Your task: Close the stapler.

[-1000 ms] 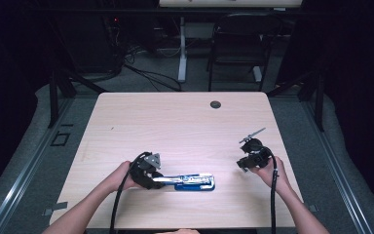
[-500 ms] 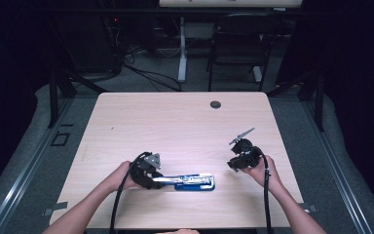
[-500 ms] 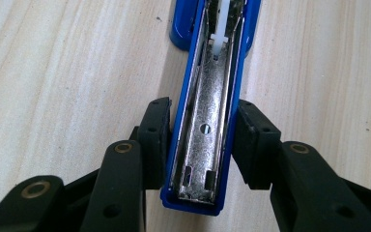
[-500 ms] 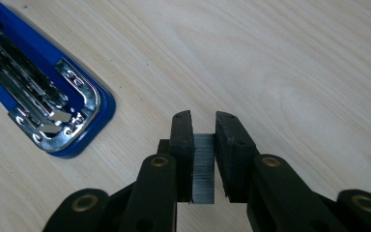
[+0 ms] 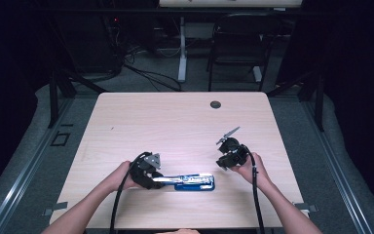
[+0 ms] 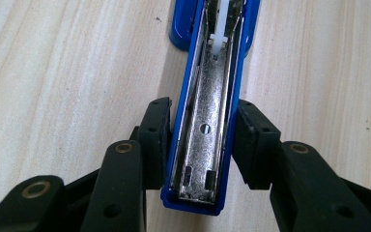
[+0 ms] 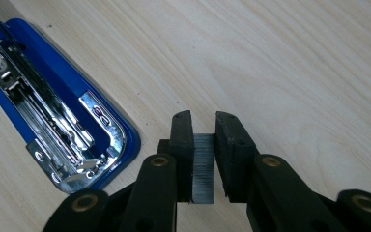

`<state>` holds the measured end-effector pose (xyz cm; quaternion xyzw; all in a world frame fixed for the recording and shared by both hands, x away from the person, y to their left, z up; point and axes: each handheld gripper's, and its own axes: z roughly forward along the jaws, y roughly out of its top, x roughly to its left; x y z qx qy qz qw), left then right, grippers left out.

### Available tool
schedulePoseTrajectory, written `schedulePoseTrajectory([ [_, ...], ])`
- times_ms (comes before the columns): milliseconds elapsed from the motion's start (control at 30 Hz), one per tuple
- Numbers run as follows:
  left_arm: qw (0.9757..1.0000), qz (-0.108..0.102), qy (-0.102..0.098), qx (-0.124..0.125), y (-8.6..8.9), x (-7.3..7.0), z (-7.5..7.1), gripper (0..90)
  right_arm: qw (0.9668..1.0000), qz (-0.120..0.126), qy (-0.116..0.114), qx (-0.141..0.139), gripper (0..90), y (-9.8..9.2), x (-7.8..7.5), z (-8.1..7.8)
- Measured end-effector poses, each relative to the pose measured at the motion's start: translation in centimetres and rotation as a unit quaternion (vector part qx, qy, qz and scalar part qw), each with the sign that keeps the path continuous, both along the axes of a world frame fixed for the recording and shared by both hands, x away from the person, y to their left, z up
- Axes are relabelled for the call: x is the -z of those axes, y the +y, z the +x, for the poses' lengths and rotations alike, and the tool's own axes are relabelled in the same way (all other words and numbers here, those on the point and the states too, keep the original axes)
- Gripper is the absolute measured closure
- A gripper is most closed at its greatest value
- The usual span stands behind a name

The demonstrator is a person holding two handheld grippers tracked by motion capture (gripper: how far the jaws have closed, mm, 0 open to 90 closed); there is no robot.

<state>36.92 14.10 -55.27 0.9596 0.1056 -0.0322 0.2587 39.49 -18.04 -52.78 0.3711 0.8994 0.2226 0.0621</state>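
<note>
The blue stapler [image 5: 193,182] lay opened out flat near the front edge of the bench [image 5: 175,122], just where it had lain a second before. The left gripper [image 5: 148,173] had not shifted either: in the left gripper view its two black jaws stood part-way closed, pressed against either side of the stapler's blue body [image 6: 207,121] near its end, with the bright metal magazine channel facing up between them.

The change was on the right side. The right gripper [image 5: 230,155] had slid across the bench from nearer the right edge toward the middle, and now sat closer to the stapler's free end, though apart from it in the high view. Its jaws were drawn close together on a small grey strip of staples [image 7: 203,166], held upright between the pads, and that grip looked the same as before. In the right gripper view the stapler's open end [image 7: 84,145], with its chrome spring and blue base, lay just to the left of the jaws, on the bare wood.
</note>
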Motion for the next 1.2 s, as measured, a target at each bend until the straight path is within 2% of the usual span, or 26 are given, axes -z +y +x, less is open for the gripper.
schedulePoseTrajectory([
  [133,1.0,0.0,-0.001,0.002,0.0,0.0,0.0,61.0,1.0,0.0,0.0,-0.01,78.5,0.5,0.0,0.0],
  [167,1.0,0.0,-0.001,0.004,0.0,0.0,0.0,61.0,0.9998,-0.005,0.002,-0.02,78.5,0.6,-0.1,0.1],
  [300,1.0,0.006,-0.004,0.007,0.0,-0.1,0.0,61.2,0.9999,0.01,-0.006,-0.011,78.5,0.7,-0.1,-0.1],
  [500,1.0,0.004,-0.009,0.002,-0.1,-0.1,-0.2,61.1,0.9998,-0.002,-0.009,-0.02,78.5,0.9,-0.4,0.6],
  [567,0.9999,0.005,-0.012,0.0,-0.1,-0.2,-0.3,61.0,0.9992,0.009,-0.025,-0.029,78.5,1.6,-0.8,0.7],
  [667,0.9999,0.007,-0.011,0.004,-0.1,-0.1,-0.2,61.1,0.9986,0.01,-0.033,-0.04,78.5,2.0,-1.3,0.9],
  [733,0.9999,0.007,-0.007,0.005,-0.1,-0.1,-0.1,61.1,0.9977,0.021,-0.039,-0.052,78.5,2.4,-1.7,1.2],
  [967,0.9999,-0.001,-0.003,0.011,0.1,0.0,0.1,61.5,0.9964,0.032,-0.032,-0.072,78.5,3.5,-1.7,1.3],
  [1067,0.9999,0.0,-0.004,0.011,0.1,0.0,0.1,61.6,0.9952,0.041,-0.033,-0.083,78.6,4.0,-1.9,1.2],
  [1100,0.9999,0.001,-0.005,0.011,0.0,0.0,0.0,61.5,0.9927,0.058,-0.032,-0.101,78.6,4.3,-2.0,0.9],
  [1133,0.9999,0.001,-0.005,0.011,0.0,0.0,0.0,61.5,0.9925,0.059,-0.033,-0.101,78.5,4.5,-2.0,0.7],
  [1200,0.9999,0.001,-0.005,0.011,0.0,0.0,0.1,61.5,0.9902,0.066,-0.033,-0.118,78.5,4.9,-2.0,0.5],
])
